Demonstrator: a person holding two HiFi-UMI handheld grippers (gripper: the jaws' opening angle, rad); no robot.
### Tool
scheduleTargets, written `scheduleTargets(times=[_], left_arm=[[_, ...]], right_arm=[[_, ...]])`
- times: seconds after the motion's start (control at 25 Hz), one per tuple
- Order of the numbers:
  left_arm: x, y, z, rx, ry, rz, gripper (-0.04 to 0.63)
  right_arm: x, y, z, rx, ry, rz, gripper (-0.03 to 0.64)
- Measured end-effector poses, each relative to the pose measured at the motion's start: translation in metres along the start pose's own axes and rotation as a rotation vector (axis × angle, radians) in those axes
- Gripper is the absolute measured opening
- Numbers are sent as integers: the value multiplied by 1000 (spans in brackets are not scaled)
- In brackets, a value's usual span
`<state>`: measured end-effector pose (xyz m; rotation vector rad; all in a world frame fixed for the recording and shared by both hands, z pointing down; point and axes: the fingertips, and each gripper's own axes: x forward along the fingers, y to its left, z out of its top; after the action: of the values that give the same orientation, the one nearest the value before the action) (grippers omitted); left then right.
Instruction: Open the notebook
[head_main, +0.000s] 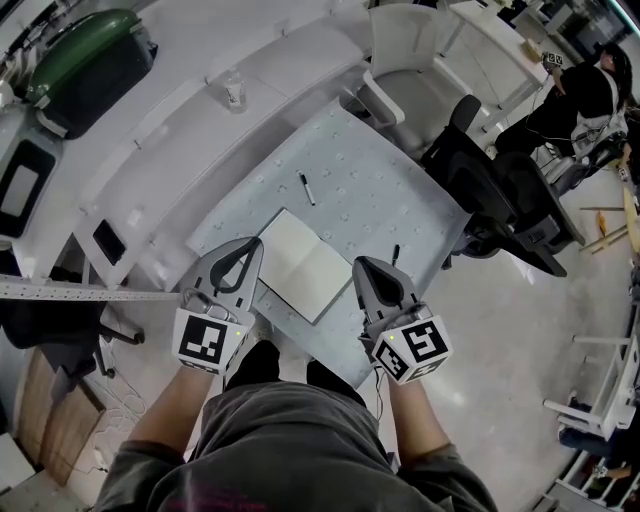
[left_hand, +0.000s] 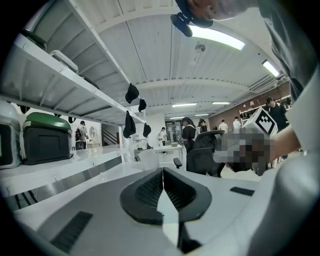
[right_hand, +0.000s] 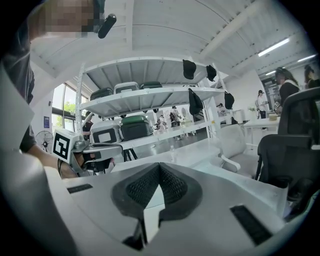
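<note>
Left gripper (head_main: 252, 246), right gripper (head_main: 362, 266): fingers clenched, empty. Notebook (head_main: 303, 263) between them on tabletop (head_main: 400, 200), white pages up, side corners partly covered by the grippers. Pen (head_main: 307, 189) farther off.

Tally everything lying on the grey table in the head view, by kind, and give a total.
Notebook: 1
Pen: 1
Small dark stick, too small to identify: 1
Total: 3
</note>
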<state>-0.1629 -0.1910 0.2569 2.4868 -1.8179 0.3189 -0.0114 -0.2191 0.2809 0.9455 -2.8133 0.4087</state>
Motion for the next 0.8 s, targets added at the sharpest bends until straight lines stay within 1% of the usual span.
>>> scheduleTargets(times=[0.24,0.8], left_arm=[[-2,-11,2,3,9,-1,5],[-1,-13,-3,-2,22,14,5]], right_arm=[[-9,-1,-1,4,-3,10,0],[-7,-2,-8,-6,25,40,0]])
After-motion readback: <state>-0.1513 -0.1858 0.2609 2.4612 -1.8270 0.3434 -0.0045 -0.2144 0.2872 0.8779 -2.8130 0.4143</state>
